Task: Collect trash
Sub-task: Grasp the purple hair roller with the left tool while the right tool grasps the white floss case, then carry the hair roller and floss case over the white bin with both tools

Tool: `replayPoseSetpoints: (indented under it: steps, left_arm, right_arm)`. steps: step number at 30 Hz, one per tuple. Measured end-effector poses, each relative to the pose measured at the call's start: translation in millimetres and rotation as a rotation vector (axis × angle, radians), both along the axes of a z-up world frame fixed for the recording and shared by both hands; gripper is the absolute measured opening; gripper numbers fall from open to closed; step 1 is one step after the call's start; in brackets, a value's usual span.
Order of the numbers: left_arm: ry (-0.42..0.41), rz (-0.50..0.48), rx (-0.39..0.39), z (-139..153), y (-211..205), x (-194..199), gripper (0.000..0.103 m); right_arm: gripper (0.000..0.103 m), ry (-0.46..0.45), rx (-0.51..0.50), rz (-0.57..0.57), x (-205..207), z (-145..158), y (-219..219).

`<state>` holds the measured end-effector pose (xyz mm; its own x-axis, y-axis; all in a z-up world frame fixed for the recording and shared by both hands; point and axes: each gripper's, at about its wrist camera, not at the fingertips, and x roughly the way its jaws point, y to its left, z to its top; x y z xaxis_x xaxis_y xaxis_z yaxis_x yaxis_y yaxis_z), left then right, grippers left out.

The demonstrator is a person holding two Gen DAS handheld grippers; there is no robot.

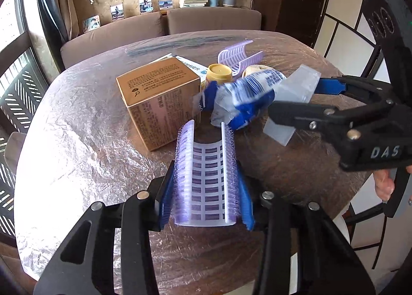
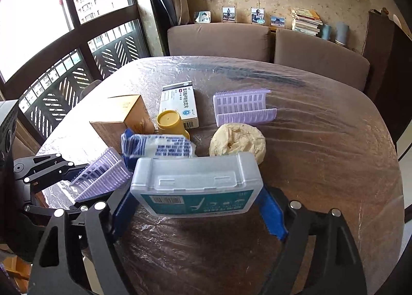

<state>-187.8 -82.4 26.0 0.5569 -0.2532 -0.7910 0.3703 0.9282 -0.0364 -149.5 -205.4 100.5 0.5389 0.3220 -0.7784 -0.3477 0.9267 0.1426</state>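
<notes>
Plastic film covers the round table (image 2: 322, 156), which stands before brown cushioned seats and a window with a dark patterned railing. Nearest in the left wrist view, the left gripper (image 1: 206, 179) has its blue jaws drawn in narrow against both bristled sides of a purple hair roller (image 1: 204, 174), gripping it. Nearest in the right wrist view, the right gripper (image 2: 199, 207) stands fairly wide, its blue fingers (image 2: 271, 213) at either end of a translucent plastic case (image 2: 197, 184) with a teal label; whether the pads press on it cannot be told. Just behind lie a crumpled blue-and-white wrapper (image 2: 157, 149) and a cream-coloured wad of paper (image 2: 238, 141). Farther back are a brown carton (image 2: 121, 117), a yellow cap (image 2: 170, 121), a white medicine box (image 2: 179, 104) and a second purple roller (image 2: 243, 107).
</notes>
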Motion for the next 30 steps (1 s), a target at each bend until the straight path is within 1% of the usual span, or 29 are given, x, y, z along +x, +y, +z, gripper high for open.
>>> replayPoseSetpoints:
  steps: [5,9,14,22,30]
  left_arm:
    - [0.002,-0.003,-0.007,3,1,-8,0.044]
    - [0.009,-0.011,-0.020,5,2,-13,0.044]
    - [0.011,-0.026,-0.061,16,1,-17,0.044]
    - [-0.008,-0.042,-0.064,32,3,-31,0.044]
    - [0.011,-0.013,-0.057,32,7,-43,0.044]
  right_arm:
    - [0.081,-0.003,0.014,-0.017,-11,9,-11]
    - [0.081,0.011,0.030,-0.044,-20,11,-17]
    - [0.081,0.019,0.057,-0.057,-31,16,-23]
    - [0.081,0.002,0.069,-0.072,-49,34,-31]
    - [0.081,0.023,0.050,-0.102,-63,39,-36]
